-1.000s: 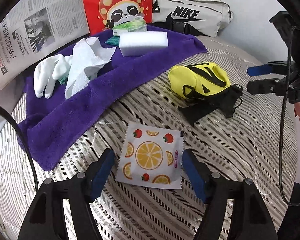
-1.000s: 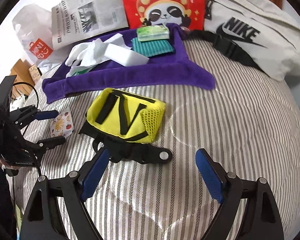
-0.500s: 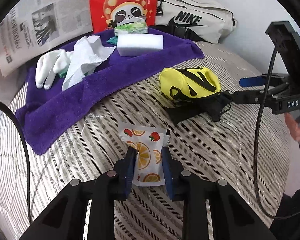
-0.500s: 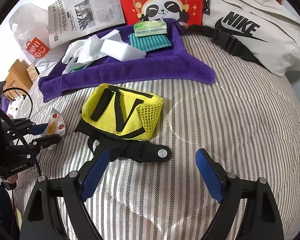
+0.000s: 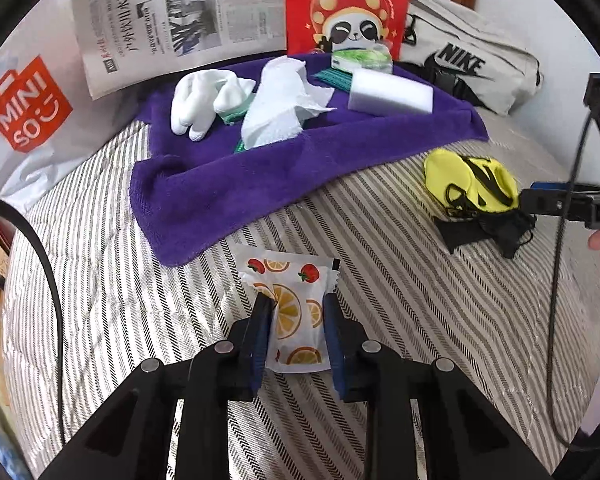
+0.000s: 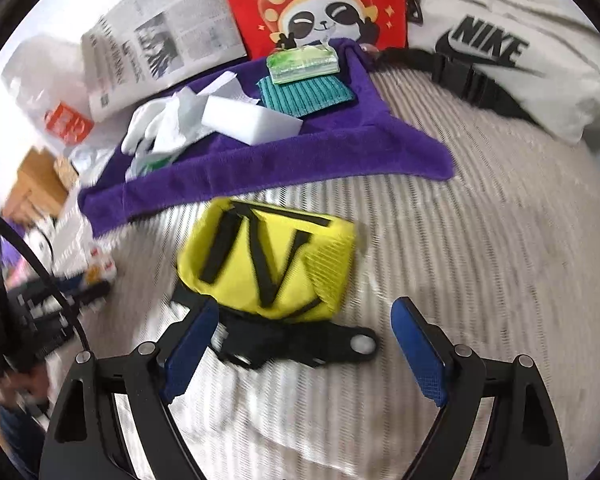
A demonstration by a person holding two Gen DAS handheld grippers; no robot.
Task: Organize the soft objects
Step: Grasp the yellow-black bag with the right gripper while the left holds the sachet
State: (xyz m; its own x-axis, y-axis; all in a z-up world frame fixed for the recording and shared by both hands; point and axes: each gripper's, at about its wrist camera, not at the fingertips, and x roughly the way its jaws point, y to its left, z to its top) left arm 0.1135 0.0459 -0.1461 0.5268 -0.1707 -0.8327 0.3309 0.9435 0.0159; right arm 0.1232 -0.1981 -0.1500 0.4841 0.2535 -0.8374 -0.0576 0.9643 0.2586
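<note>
Left wrist view: since a second ago, my left gripper [image 5: 296,320] has closed its blue pads onto the white fruit-printed tissue packet [image 5: 294,312], now pinched and buckled above the striped bedspread [image 5: 400,280], just off the purple towel's [image 5: 260,176] near corner. Right wrist view: my right gripper [image 6: 300,344] stays wide open, empty, over the yellow mesh pouch [image 6: 268,264].

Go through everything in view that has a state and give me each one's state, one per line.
left gripper: shut on the fruit-print packet
right gripper: open, holding nothing
yellow pouch: lying on the striped bedding
purple towel: spread flat
white sponge: resting on the towel
</note>
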